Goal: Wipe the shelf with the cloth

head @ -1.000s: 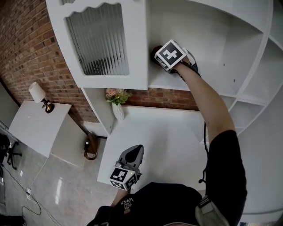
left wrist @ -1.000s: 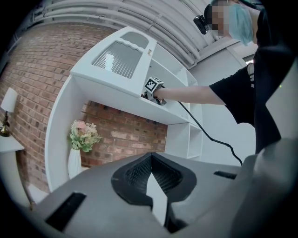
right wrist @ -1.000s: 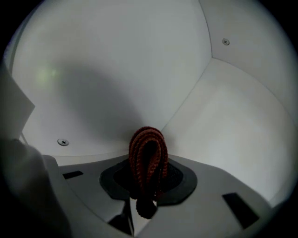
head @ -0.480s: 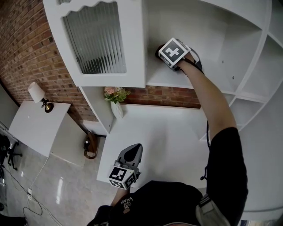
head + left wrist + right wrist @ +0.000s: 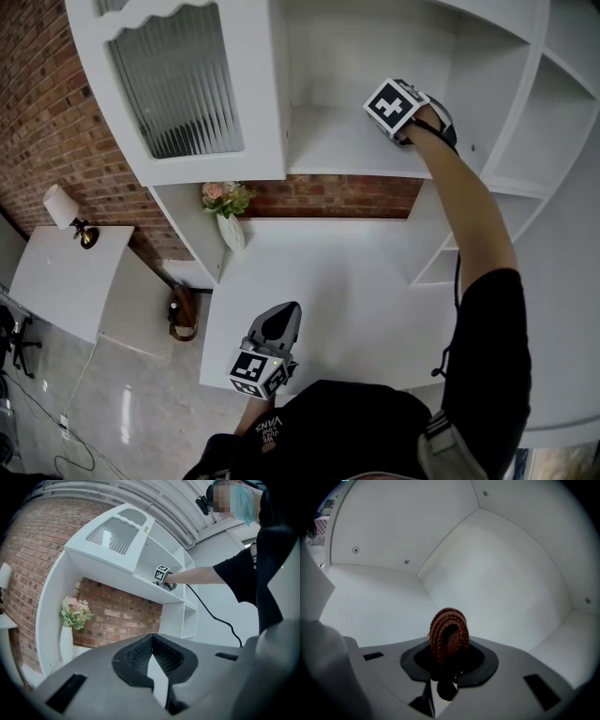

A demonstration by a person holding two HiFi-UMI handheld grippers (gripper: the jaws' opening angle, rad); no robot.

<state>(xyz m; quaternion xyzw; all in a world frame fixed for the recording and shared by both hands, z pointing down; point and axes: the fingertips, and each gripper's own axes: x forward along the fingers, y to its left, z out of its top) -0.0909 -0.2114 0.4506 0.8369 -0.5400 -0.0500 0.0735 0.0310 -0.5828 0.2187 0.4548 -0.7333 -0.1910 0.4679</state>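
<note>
A folded reddish-brown cloth (image 5: pixel 449 632) sticks up between the jaws of my right gripper (image 5: pixel 449 654), which is shut on it. In the head view the right gripper (image 5: pixel 405 110) rests on the white shelf (image 5: pixel 342 150) toward its right end, and the cloth is hidden under the marker cube. The right gripper view faces the shelf's (image 5: pixel 375 597) white back corner. My left gripper (image 5: pixel 273 328) hangs low over the white desk (image 5: pixel 347 281), shut with nothing in it. The left gripper view also shows the right gripper (image 5: pixel 164 577) on the shelf (image 5: pixel 140 581).
A cabinet door (image 5: pixel 178 84) with ribbed glass hangs left of the shelf. A white vase of flowers (image 5: pixel 225 211) stands on the desk's far left. More white compartments (image 5: pixel 525 122) lie to the right. A small table with a lamp (image 5: pixel 64 208) stands at the left by the brick wall.
My right gripper has slid to the right along the shelf with the cloth, from near the cabinet door toward the shelf's right end. The left gripper has stayed put.
</note>
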